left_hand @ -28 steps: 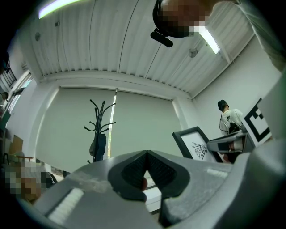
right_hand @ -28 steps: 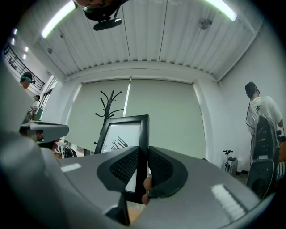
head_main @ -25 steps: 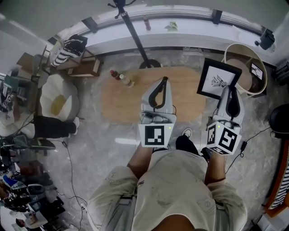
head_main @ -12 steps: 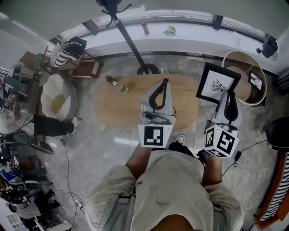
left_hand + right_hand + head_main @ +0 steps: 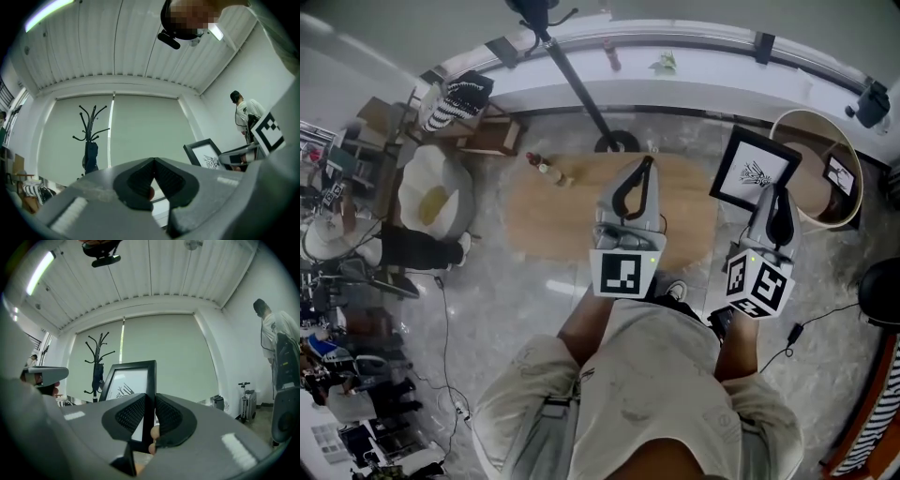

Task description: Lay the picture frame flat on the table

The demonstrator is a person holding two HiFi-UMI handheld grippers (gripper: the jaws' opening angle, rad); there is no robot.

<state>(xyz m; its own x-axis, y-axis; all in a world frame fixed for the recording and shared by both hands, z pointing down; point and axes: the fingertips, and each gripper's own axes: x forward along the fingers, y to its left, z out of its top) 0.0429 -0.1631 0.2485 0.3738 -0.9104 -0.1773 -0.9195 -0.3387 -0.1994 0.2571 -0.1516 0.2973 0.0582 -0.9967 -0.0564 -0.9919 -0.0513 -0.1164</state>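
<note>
**Frame lifted, not yet laid down**

My right gripper point(image 5: 150, 404) is clamped on one side edge of the picture frame point(image 5: 127, 383). The jaws are part-way closed, both pads press on the black moulding, and the frame stands roughly upright. In the head view it hangs just off the right end of the oval wooden table point(image 5: 553, 220). It is over the floor between the table and a round tub point(image 5: 811, 113) further right, and it touches neither.

My left gripper point(image 5: 644, 167) is over the middle of the table, its jaws closed together on nothing.

I judge the pick-up done and the laying down still entirely to do. The frame must come left over bare tabletop, tip from upright to flat, sink until it rests, and be released. A bottle point(image 5: 549, 171) at the far left end is well apart from that spot.
</note>
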